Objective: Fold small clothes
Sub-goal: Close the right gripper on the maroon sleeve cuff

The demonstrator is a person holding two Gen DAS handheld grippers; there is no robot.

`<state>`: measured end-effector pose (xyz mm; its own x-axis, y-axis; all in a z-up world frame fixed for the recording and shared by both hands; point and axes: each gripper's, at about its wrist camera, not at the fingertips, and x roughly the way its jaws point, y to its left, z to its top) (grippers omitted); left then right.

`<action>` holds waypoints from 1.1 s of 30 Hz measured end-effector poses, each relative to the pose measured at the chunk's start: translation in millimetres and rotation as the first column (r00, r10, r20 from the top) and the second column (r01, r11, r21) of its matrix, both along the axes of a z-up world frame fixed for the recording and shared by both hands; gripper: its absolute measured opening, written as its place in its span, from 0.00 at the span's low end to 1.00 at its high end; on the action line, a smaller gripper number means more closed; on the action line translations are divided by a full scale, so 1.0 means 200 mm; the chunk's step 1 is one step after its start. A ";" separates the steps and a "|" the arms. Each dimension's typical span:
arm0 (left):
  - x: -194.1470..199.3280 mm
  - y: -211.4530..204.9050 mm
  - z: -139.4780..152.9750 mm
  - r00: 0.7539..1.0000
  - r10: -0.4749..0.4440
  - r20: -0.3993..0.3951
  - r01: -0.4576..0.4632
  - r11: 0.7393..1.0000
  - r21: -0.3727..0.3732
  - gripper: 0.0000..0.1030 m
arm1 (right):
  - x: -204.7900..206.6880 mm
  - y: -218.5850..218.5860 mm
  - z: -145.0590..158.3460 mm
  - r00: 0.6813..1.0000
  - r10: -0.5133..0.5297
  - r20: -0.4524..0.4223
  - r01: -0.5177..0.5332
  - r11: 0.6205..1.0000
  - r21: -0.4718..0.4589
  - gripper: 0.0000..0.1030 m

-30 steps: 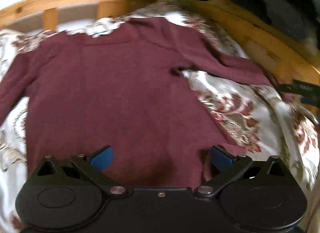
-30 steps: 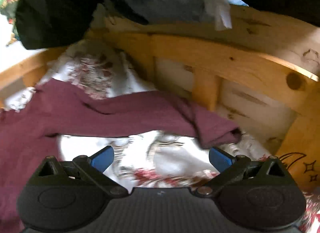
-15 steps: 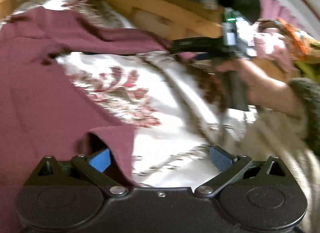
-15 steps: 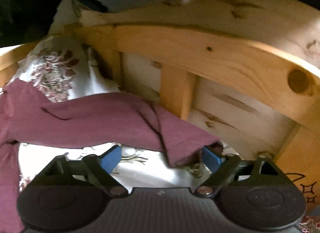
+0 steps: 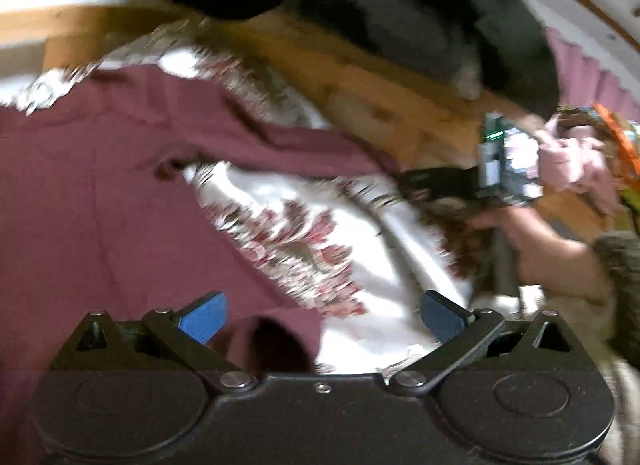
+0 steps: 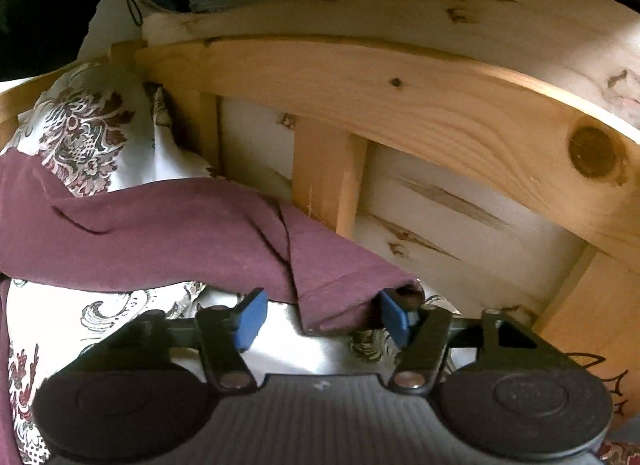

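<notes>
Sleeve cuff (image 6: 340, 297) lay between right gripper's (image 6: 322, 319) parted jaws — sleeve ran leftward; left gripper (image 5: 320, 315) gaped at the hem corner (image 5: 276, 341).

The left view is smeared by motion blur. The maroon shirt (image 5: 100, 201) runs off its left edge, hem corner hidden behind the left tongs (image 5: 322, 315). The sleeve cuff (image 6: 344, 289) partly hides behind the right tongs (image 6: 322, 315).

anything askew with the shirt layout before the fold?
Yes. The maroon shirt lies spread on the floral bedcover, but its sleeve stretches out to the wooden bed frame, creased near the cuff. The hem corner by the left gripper is curled over.
</notes>
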<state>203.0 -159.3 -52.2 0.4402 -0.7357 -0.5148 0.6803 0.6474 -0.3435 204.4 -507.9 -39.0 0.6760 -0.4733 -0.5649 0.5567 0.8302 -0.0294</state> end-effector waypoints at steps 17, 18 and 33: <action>-0.06 -0.03 -0.05 0.950 -0.268 -0.162 0.246 0.959 -0.141 0.99 | 0.03 0.06 -0.01 0.999 0.019 -0.047 -0.025 0.991 -0.130 0.67; -0.07 -0.01 -0.02 0.963 -0.237 -0.129 0.218 0.965 -0.144 0.99 | 0.03 0.06 -0.01 0.999 0.021 -0.047 -0.027 0.991 -0.131 0.68; 0.10 -0.03 -0.19 0.956 -0.129 -0.263 0.109 0.990 -0.089 0.99 | 0.07 0.08 -0.02 0.996 0.059 -0.062 -0.070 0.979 -0.191 0.70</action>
